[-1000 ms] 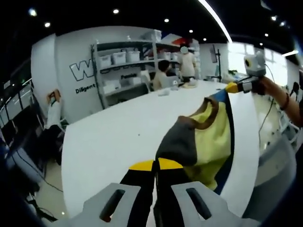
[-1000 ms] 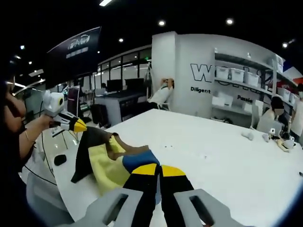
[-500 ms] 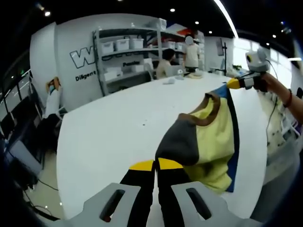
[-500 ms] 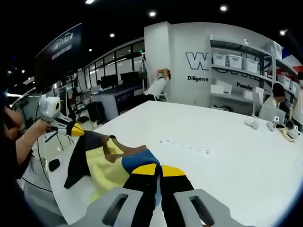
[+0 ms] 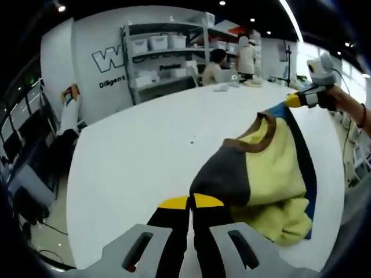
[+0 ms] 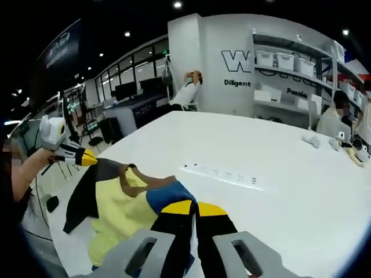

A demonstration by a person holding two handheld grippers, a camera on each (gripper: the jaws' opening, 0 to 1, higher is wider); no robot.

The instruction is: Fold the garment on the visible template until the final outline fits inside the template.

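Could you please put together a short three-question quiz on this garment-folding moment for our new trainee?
1. True or false: both claws are shut on the garment.
2. What colour is the garment's collar? A) brown B) red C) white
3. Fill in: the garment hangs over the white ____.

Key
1. True: the left claw grips the dark grey shoulder and the right claw grips the blue one.
2. A.
3. Table.
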